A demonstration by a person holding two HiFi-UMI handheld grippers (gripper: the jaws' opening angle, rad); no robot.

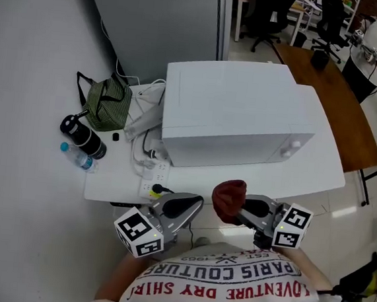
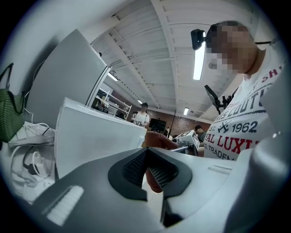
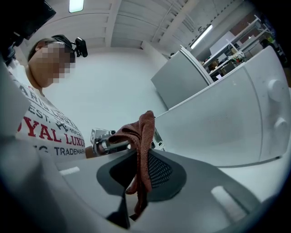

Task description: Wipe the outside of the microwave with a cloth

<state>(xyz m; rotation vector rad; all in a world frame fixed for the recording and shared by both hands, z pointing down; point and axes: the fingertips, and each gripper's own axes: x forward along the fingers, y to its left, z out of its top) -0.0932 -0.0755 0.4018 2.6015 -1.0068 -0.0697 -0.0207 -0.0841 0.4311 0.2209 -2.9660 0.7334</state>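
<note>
Two grippers sit low by the person's chest, at the near edge of the white table [image 1: 112, 186]. The right gripper [image 1: 241, 210] is pinching a reddish-brown cloth [image 1: 228, 196]. In the right gripper view the cloth [image 3: 143, 150] is clamped between the pads of the right gripper [image 3: 141, 177]. A bunched fold stands up above the jaws and a loose end hangs down below them.

The left gripper [image 1: 193, 204] is just beside the cloth, tips pointing toward it but not holding it. In the left gripper view the jaws of the left gripper [image 2: 148, 170] are pressed together with nothing between them, and the cloth [image 2: 157, 139] shows just past the tips.

The white microwave [image 1: 238, 112] stands on the table ahead of both grippers. The cloth is in front of its front face and apart from it, no contact; the microwave [image 3: 218, 127] fills the right side of the right gripper view.

On the table left of the microwave are a green striped bag [image 1: 107, 103], a black bottle [image 1: 82, 135], a small water bottle [image 1: 78, 158] and a white power strip [image 1: 153, 177] with cables. A brown table [image 1: 333, 94] stands behind.
</note>
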